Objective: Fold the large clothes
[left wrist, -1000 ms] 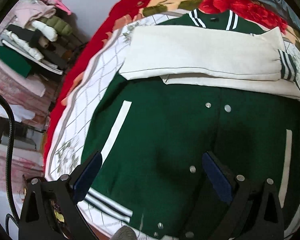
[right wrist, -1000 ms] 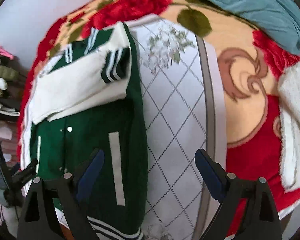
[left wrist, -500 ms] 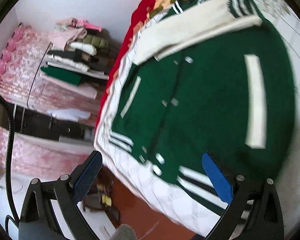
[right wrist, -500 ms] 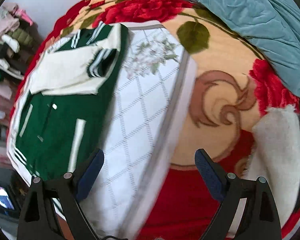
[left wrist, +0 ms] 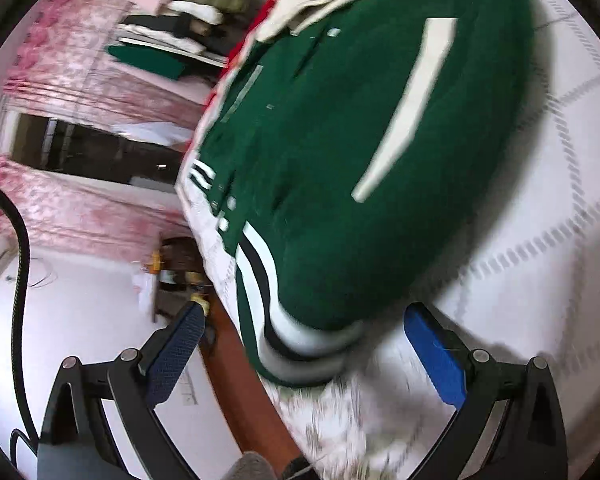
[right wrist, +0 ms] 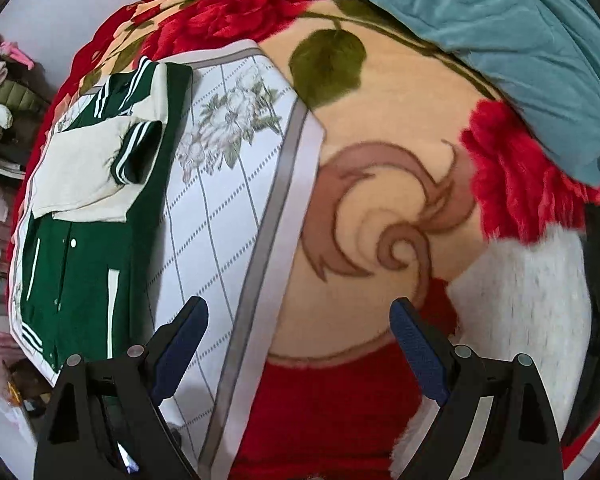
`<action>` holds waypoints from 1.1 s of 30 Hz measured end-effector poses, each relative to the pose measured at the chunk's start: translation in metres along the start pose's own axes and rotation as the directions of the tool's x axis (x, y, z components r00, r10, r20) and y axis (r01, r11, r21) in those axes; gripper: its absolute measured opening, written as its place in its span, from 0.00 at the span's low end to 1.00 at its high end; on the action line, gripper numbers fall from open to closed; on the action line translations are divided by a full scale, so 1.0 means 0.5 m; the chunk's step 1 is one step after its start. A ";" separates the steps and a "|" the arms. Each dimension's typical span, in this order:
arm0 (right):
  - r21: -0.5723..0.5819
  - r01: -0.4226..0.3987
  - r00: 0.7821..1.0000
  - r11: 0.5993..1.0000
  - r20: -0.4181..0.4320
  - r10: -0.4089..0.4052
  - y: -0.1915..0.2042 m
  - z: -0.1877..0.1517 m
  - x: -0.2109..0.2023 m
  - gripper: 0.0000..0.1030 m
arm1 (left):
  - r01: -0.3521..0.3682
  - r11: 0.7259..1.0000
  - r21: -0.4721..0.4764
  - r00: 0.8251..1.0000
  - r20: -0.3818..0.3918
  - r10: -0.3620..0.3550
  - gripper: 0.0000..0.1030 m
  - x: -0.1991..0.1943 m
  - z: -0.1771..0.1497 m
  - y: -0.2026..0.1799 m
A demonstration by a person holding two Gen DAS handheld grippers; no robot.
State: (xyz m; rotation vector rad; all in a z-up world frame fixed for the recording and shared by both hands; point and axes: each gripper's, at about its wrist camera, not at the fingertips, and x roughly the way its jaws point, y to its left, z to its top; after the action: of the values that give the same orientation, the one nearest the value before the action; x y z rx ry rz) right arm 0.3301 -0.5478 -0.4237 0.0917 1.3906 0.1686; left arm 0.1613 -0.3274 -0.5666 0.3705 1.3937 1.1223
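Lining up my left gripper [left wrist: 300, 352], jaws spread and empty, at the striped hem of the green jacket [left wrist: 340, 152] lying on the white quilt [right wrist: 228, 240]. Sleeves look folded; next, I judge, pinch the hem. Right gripper [right wrist: 300, 344] hangs spread beside the jacket.

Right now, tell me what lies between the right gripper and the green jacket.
Only the white quilted sheet lies between the open right gripper and the green jacket, as the right wrist view shows.

- Your left gripper [left wrist: 300, 354]: jaws spread wide, blue pads facing each other, nothing held between them.
- Your right gripper [right wrist: 298, 354]: jaws likewise spread wide, gripping nothing, both fingers [right wrist: 420, 356] level.
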 end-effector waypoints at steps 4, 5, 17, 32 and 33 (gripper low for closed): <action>-0.054 -0.006 1.000 0.999 0.004 0.006 0.040 0.031 0.023 0.91 | -0.038 0.998 -0.051 0.999 -0.007 0.038 1.00 0.043 0.045 0.007; -0.062 -0.006 1.000 0.998 0.004 0.006 0.049 0.037 0.033 0.91 | -0.045 0.997 -0.061 0.999 -0.009 0.045 1.00 0.053 0.055 0.010; -0.160 -0.195 0.980 0.968 -0.073 0.185 0.185 0.185 0.228 0.91 | 0.159 0.979 -0.126 0.987 -0.008 -0.162 0.27 0.057 0.081 0.022; 0.241 -0.641 0.709 0.729 -0.178 0.683 0.295 0.327 0.455 0.92 | 0.322 0.914 -0.246 0.928 -0.107 -0.356 0.14 0.066 0.121 0.068; 0.233 -0.632 0.718 0.739 -0.182 0.672 0.308 0.327 0.458 0.91 | 0.326 0.913 -0.245 0.927 -0.109 -0.360 0.14 0.067 0.121 0.068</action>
State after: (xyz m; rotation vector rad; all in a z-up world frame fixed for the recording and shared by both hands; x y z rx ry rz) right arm 0.5200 -0.3512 -0.5913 0.7292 1.5805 0.6914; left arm 0.1951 -0.2612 -0.5464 -0.1250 1.3820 1.0136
